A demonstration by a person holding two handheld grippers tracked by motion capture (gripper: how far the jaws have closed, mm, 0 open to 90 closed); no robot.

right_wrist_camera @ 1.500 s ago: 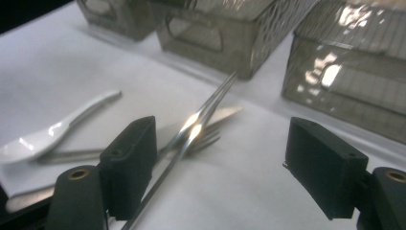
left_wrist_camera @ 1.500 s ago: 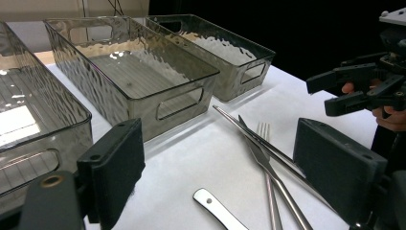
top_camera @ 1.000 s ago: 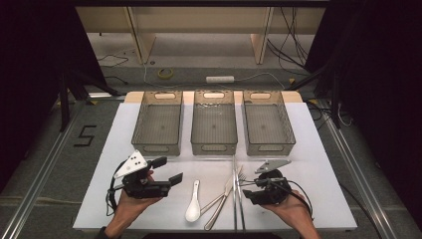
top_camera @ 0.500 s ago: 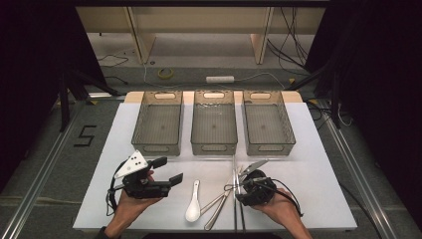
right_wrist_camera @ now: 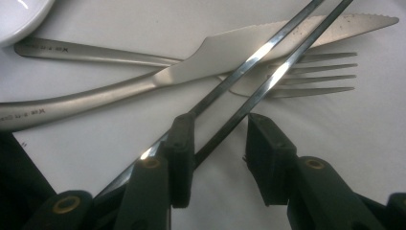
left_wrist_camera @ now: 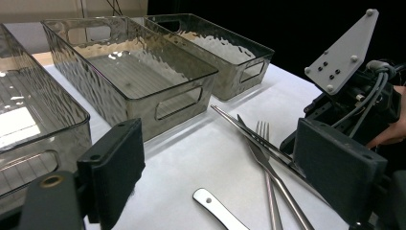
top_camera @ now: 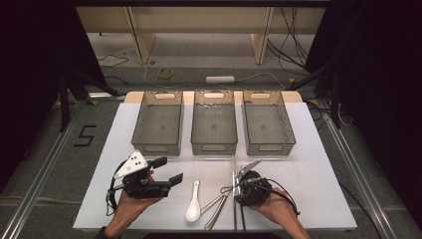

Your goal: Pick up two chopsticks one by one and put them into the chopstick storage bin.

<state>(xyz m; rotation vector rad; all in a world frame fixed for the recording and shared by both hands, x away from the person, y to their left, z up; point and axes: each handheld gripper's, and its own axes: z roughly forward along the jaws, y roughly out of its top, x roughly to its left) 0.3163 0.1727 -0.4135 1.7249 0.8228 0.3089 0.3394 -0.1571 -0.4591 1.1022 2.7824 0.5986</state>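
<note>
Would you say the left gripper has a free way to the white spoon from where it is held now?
Probably yes. The left gripper is held open just beside the white spoon, with bare white table between them. The knife and fork lie on the spoon's far side, so nothing seems to block the approach.

left hand lower left of the high view, palm up | black two-jaw left gripper jaws wide apart, held level | right hand lower centre-right | black right gripper jaws parted, tilted down
</note>
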